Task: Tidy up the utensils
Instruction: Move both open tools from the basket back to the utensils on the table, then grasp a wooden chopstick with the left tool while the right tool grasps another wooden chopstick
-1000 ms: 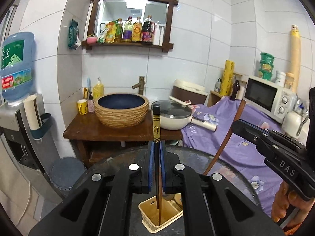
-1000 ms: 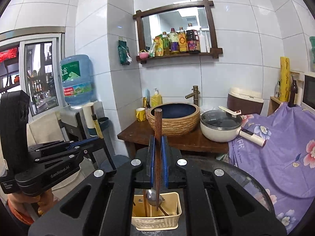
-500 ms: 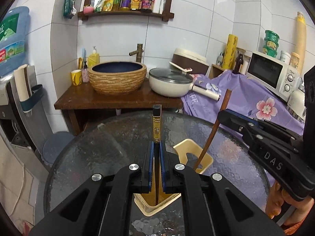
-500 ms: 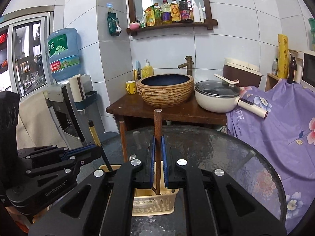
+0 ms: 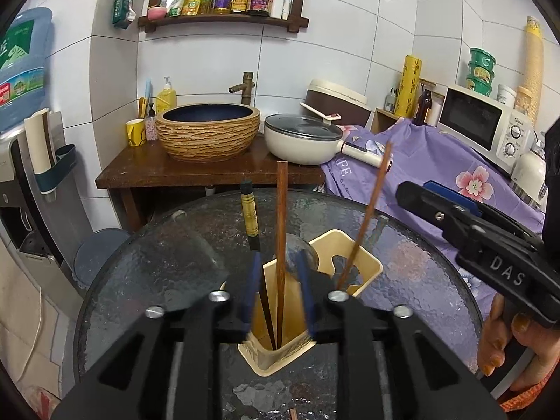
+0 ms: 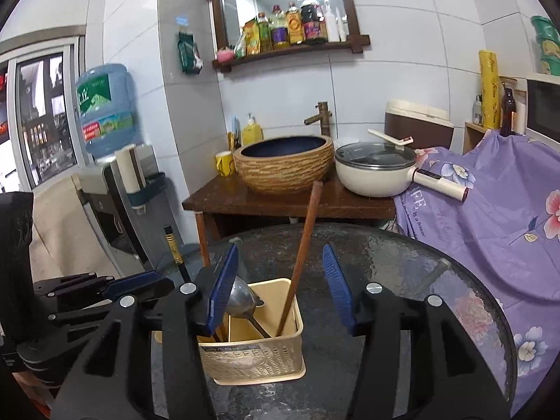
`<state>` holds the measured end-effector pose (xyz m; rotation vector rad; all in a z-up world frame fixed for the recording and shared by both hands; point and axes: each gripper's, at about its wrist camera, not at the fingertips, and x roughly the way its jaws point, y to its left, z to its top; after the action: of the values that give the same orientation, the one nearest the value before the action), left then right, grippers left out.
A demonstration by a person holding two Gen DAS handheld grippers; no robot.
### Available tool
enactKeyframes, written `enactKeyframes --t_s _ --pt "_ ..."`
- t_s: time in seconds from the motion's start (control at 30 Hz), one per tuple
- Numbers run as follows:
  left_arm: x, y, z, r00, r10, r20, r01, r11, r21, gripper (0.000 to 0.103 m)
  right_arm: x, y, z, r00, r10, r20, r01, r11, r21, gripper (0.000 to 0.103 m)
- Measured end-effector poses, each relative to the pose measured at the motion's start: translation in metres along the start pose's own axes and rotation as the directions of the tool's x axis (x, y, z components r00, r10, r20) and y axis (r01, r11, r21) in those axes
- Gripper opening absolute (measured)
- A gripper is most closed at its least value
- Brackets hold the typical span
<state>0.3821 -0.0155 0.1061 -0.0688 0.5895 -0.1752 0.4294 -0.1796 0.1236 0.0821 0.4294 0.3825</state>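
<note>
A beige utensil holder [image 5: 364,262] [image 6: 259,360] stands on the round glass table [image 5: 147,280]. My left gripper [image 5: 277,287] hangs over its near compartment, and its jaws are opening. A black chopstick with a gold band [image 5: 250,210] leans free between them, beside an upright brown chopstick [image 5: 281,227]. My right gripper [image 6: 280,287] is also opening. The brown chopstick [image 6: 304,245] between its blue pads stands loose in the holder, touching neither pad. A metal spoon [image 6: 241,297] lies in the holder too. The right gripper [image 5: 420,192] shows at the right of the left wrist view.
Behind the table stands a wooden washstand [image 5: 210,175] with a woven basin [image 5: 208,133] and a white lidded pan [image 5: 302,138]. A purple flowered cloth [image 6: 490,210] covers the counter on the right. A water dispenser [image 6: 115,182] is at the left. A person's hand [image 5: 504,336] holds the right gripper.
Both grippers came down over the holder and their jaws parted. The black chopstick and the brown chopstick, clamped before, now stand loose in the holder and lean aside.
</note>
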Motion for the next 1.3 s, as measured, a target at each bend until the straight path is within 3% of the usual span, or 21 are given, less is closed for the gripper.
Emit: enactKeyframes --t_s 0.07,0.13,0.23,0.47,0.7,0.8,0.87,1.07,1.3 --pt "-0.009 0.0 -0.005 1.0 -0.001 0.025 0.001 1.0 -0.004 0.052 -0.01 0.0 -0.006 1.0 -0.02 0.007 0.02 1.0 -0.009 0.051" --pt "-0.019 0.0 -0.015 0.999 0.002 0.04 -0.002 1.0 -0.004 0.058 -0.019 0.0 -0.016 0.999 -0.041 -0.006 0.041 0.999 -0.022 0.051" --pt "-0.029 -0.001 -0.036 1.0 -0.001 0.028 0.001 1.0 0.004 0.074 -0.031 0.002 -0.039 0.997 -0.06 -0.043 0.058 0.997 -0.044 0.051" --pt "-0.039 0.003 -0.098 0.998 0.049 -0.039 -0.048 0.999 0.018 0.077 -0.051 0.001 -0.117 0.976 -0.088 -0.199 0.078 0.995 -0.055 0.051" --pt "-0.03 0.012 -0.159 0.983 0.074 -0.169 -0.074 0.997 0.005 0.075 -0.061 0.002 -0.187 0.936 -0.156 -0.315 0.136 0.987 -0.082 0.051" --pt "-0.025 0.014 -0.175 0.975 0.076 -0.211 -0.078 0.997 -0.004 0.066 -0.061 -0.002 -0.209 0.919 -0.142 -0.369 0.141 0.99 -0.03 0.051" --pt "-0.023 0.012 -0.187 0.968 0.061 -0.244 -0.063 0.998 0.002 0.053 -0.061 -0.001 -0.222 0.907 -0.144 -0.396 0.144 0.989 -0.03 0.051" --pt "-0.022 0.002 -0.206 0.955 0.011 -0.295 -0.013 1.0 -0.005 0.039 -0.063 0.007 -0.241 0.892 -0.133 -0.433 0.135 0.991 -0.026 0.047" --pt "-0.025 -0.015 -0.215 0.949 -0.027 -0.314 0.035 0.999 0.018 0.034 -0.064 0.014 -0.248 0.883 -0.127 -0.453 0.129 0.991 -0.027 0.044"
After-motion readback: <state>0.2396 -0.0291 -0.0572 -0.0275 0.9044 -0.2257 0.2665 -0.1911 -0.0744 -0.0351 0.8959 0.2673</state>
